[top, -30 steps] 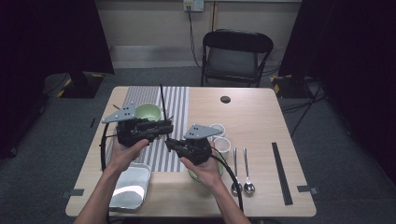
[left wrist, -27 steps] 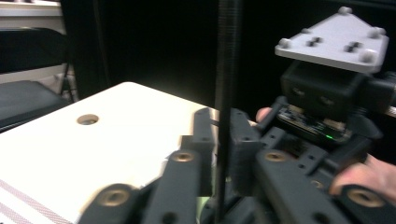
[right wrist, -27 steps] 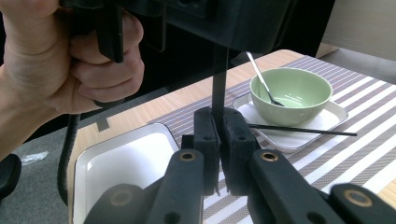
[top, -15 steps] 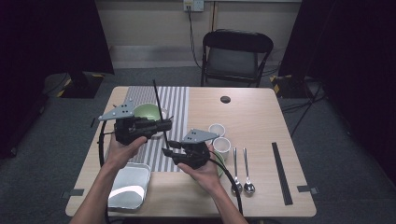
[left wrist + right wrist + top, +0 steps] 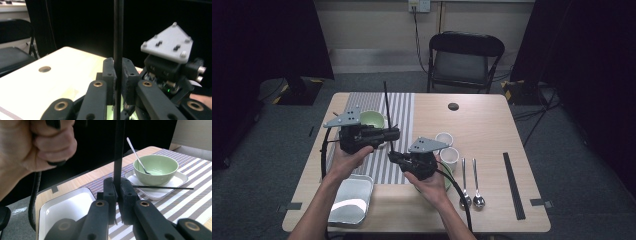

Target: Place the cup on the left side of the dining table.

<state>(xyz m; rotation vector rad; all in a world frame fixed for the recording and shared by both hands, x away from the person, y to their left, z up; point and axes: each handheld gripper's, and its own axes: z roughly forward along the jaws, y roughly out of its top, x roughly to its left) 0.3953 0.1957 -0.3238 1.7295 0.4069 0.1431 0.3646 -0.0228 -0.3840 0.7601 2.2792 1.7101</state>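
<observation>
A black chopstick stands nearly upright above the striped mat, and both grippers hold it. My left gripper is shut on it. In the left gripper view the chopstick runs between the pads, which have just eased open a little and still touch it. Just below, my right gripper grips the same chopstick, its jaws having just closed on it. A second chopstick lies on the white plate beside the green bowl, which holds a spoon.
A white tray sits at the near left. Two small cups, two spoons and a black strip lie to the right. A black disc rests on the far side of the table, and a chair stands behind it.
The left hand has shifted slightly and the chopstick's top leans a little more to the left. The right hand has kept still.
</observation>
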